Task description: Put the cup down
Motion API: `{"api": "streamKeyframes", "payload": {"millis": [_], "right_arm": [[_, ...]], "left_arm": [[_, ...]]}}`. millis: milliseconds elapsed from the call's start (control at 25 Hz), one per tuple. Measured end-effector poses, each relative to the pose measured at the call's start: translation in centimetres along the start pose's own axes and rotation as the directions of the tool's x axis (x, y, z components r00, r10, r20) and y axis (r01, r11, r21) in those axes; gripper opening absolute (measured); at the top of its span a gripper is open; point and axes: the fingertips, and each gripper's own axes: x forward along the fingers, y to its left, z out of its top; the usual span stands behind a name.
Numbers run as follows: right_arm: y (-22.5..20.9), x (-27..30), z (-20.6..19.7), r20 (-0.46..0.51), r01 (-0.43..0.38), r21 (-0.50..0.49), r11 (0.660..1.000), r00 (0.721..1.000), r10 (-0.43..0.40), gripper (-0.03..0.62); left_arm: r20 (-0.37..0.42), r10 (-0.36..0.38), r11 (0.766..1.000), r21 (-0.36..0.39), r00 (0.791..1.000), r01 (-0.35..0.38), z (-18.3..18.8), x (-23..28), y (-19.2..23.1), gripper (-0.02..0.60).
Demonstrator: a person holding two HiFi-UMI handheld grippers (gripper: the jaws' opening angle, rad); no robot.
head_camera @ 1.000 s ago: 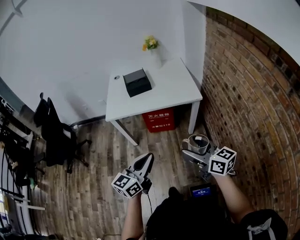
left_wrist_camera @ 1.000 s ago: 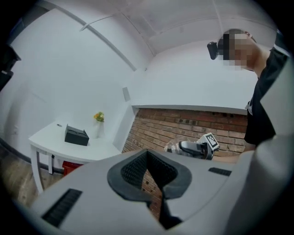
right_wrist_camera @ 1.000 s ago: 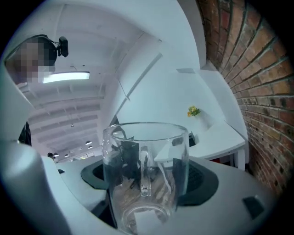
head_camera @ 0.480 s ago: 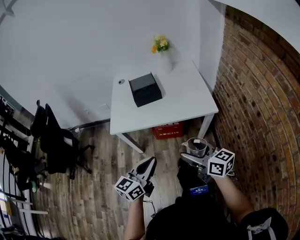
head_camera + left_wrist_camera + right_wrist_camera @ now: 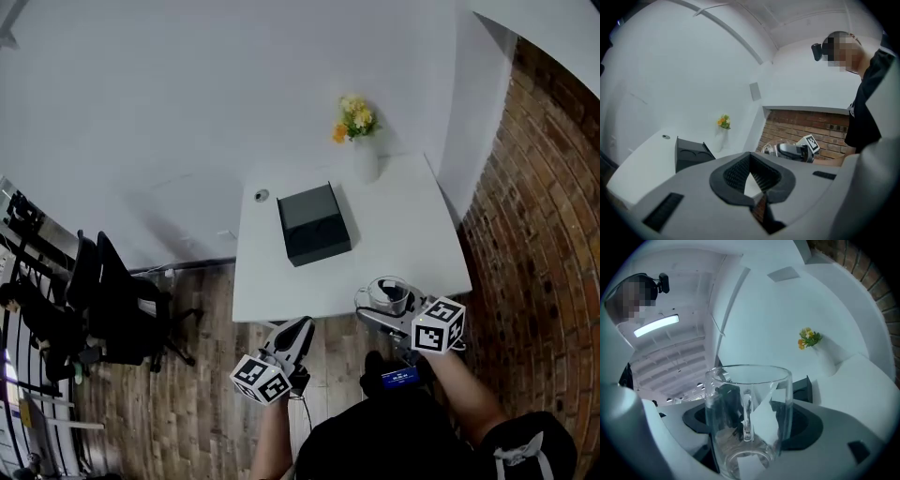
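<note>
Clear glass forms the handled mug (image 5: 749, 394), clamped upright by the right gripper (image 5: 379, 312) over the near edge of the white table (image 5: 412, 234); it is judged rigid, slick and breakable, best gripped low. The left gripper (image 5: 292, 336) is closed, empty.

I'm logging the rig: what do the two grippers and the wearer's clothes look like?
The left gripper and right gripper have grey bodies, black ribbed pads and a white cube with black square markers. The person wears a black short-sleeved top.
</note>
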Motion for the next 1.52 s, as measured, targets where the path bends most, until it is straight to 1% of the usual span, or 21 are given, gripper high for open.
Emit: {"api": "streamKeyframes", "payload": {"millis": [240,400,480,720,1040,1280,1520], "right_arm": [[-5.9,4.5,3.4,-0.025,-0.022,0.023,0.999,0.999,0.022,0.405],[-7.9,6.4,4.2,-0.041,-0.024,0.03,0.999,0.999,0.025,0.405],[-8.4,7.2,4.5,-0.045,-0.023,0.032,0.999,0.999,0.025,0.405],[-9.1,9.5,5.7,-0.037,0.009,0.025,1.0,0.999,-0.008,0.405],[-9.0,11.5,6.6,-0.014,0.058,0.019,0.998,0.998,-0.058,0.405],[-9.0,12.5,6.4,-0.007,0.076,0.021,0.997,0.997,-0.076,0.405],[-9.6,12.7,6.2,-0.015,0.096,0.022,0.995,0.995,-0.095,0.405]], "left_arm": [[0.004,0.031,0.999,-0.017,1.0,-0.031,2.5,5.1,4.5,0.008],[0.001,0.049,0.998,-0.032,0.999,-0.049,2.7,6.6,6.7,0.008],[0.001,0.045,0.998,-0.036,0.999,-0.045,3.1,7.2,7.5,0.008],[-0.004,-0.019,0.999,-0.031,1.0,0.019,4.6,8.8,9.3,0.008],[-0.015,-0.091,0.996,-0.026,0.996,0.091,6.0,9.6,11.2,0.008],[-0.013,-0.113,0.993,-0.043,0.994,0.112,6.2,9.4,12.4,0.008],[0.0,-0.087,0.995,-0.052,0.996,0.087,6.3,8.9,13.6,0.008]]}}
